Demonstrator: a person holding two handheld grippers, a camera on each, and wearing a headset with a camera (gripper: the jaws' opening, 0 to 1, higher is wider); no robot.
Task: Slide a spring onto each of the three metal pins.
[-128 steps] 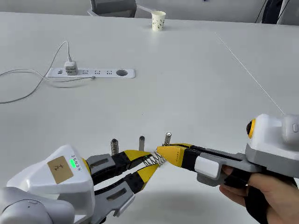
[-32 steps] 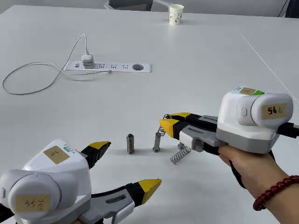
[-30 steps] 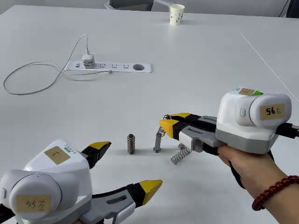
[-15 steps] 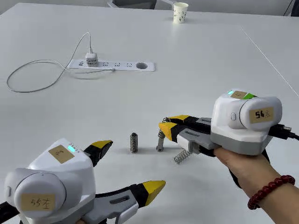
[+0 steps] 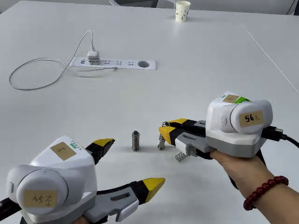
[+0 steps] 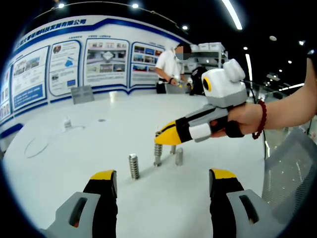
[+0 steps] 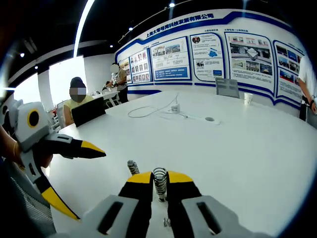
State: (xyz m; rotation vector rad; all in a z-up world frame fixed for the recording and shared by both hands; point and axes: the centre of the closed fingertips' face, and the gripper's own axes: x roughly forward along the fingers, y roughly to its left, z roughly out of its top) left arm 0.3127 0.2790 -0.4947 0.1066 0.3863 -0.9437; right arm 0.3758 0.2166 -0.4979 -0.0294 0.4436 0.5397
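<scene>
Between jaws of right gripper [image 7: 159,175], clamped, spring [image 6: 158,148] over middle pin [image 5: 161,145]; left gripper [image 6: 163,176] spread wide; far ahead, paper cup [image 5: 182,11], contents unseen.

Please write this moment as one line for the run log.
left gripper: open, hovering | right gripper: shut on coiled metal spring at middle metal pin | left metal pin: carries fitted spring | loose spring: lying on white table

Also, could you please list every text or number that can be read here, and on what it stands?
"56", then an unclear mark: side sticker on the right gripper, which grips a spring.
Handwritten stickers on the left gripper: not legible.
Wall posters: too blurred to read.
Paper cup: print too small to read.
</scene>
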